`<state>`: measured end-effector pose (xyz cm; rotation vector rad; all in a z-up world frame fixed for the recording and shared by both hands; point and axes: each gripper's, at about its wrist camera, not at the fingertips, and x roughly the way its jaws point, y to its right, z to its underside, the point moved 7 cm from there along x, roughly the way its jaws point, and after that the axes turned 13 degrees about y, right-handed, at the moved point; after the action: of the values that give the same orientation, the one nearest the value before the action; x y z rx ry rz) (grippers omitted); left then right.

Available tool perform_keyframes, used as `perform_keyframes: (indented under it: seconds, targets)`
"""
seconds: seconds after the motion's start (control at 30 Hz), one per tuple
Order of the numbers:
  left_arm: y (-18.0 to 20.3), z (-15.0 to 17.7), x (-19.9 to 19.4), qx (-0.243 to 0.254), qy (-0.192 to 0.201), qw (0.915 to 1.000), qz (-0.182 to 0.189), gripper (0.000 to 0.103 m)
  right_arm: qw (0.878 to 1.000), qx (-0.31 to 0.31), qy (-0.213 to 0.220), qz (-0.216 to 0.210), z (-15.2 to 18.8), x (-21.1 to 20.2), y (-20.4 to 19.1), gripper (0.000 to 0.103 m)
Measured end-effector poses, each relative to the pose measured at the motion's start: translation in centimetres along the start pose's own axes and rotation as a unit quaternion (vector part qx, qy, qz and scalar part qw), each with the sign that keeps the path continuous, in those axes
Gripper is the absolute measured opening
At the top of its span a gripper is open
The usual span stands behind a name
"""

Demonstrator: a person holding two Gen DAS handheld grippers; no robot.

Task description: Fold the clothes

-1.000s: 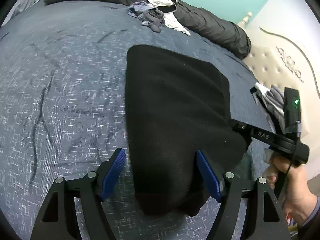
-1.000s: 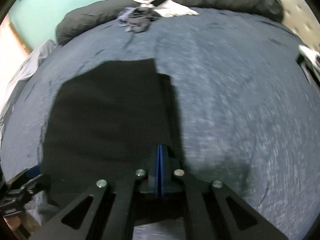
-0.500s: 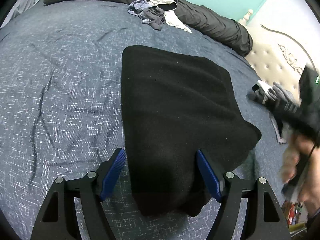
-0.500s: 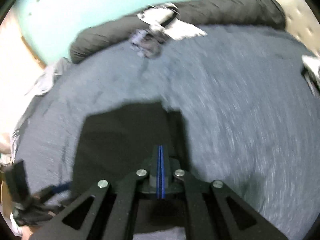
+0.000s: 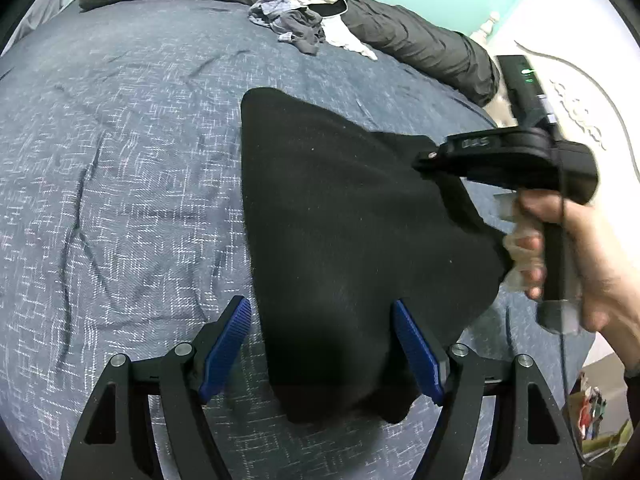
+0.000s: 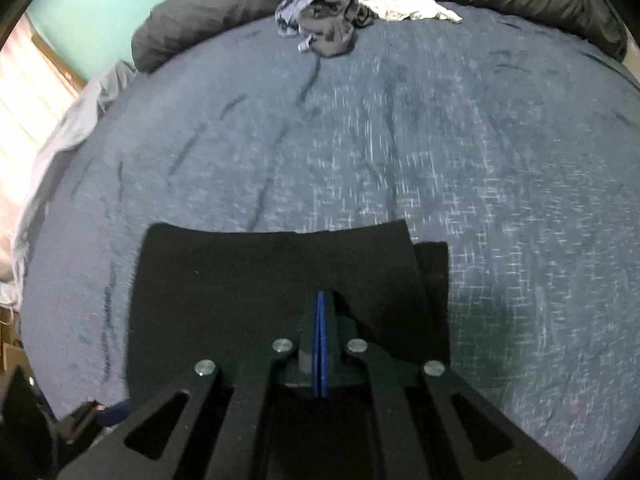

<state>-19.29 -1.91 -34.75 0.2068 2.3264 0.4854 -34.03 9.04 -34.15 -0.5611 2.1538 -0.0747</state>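
Two grippers work one black garment (image 5: 340, 240) on the bed (image 5: 120, 200). The right gripper (image 6: 320, 344) has its jaws pressed together on the right-hand edge of the cloth and lifts that edge off the cover; in the left wrist view the raised side slopes up to it, with a hand (image 5: 576, 256) on the handle. The left gripper (image 5: 322, 344) has its jaws wide apart, one on each side of the garment's near end, gripping nothing.

The cloth lies mostly flat ahead of the left jaws, and a second layer peeks out past its right border (image 6: 434, 280) in the right wrist view, so it looks already doubled.

My worry is the single pinch. With only one edge held, pulling it across could drag the whole piece over the bed rather than turn it, since the near end is not pinned. The peeking under-layer may slide further out and leave a crooked fold. The thick fabric could also slip from so narrow a bite, dropping the edge in a bunch. Beyond both jaws, a heap of loose clothes (image 5: 296, 28) by the dark bolster (image 5: 420, 40) sits well clear.
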Motion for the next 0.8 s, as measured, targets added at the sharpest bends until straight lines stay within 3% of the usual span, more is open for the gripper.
perform_keyframes:
  seconds: [0.17, 0.37, 0.53, 0.67, 0.8]
  targets:
    - [-0.2, -0.1, 0.1, -0.005, -0.002, 1.0, 0.001, 0.077, 1.0, 0.0, -0.02, 0.012, 0.4, 1.7, 0.4, 0.0]
    - [0.0, 0.1, -0.1, -0.003, -0.002, 1.0, -0.003, 0.077, 0.998, -0.049, 0.031, 0.015, -0.5, -4.1, -0.8, 0.0]
    - [0.0, 0.2, -0.3, -0.01, -0.003, 0.9999, -0.003, 0.077, 0.999, -0.028, 0.04, 0.0, 2.5, -7.6, 0.5, 0.0]
    - [0.2, 0.5, -0.2, -0.007, -0.007, 0.9999, -0.003, 0.077, 1.0, -0.002, 0.012, 0.012, 6.1, -6.4, 2.1, 0.0]
    - [0.3, 0.6, 0.3, -0.002, -0.011, 0.9999, -0.002, 0.078, 1.0, 0.016, 0.019, 0.008, 7.1, -4.9, 2.9, 0.0]
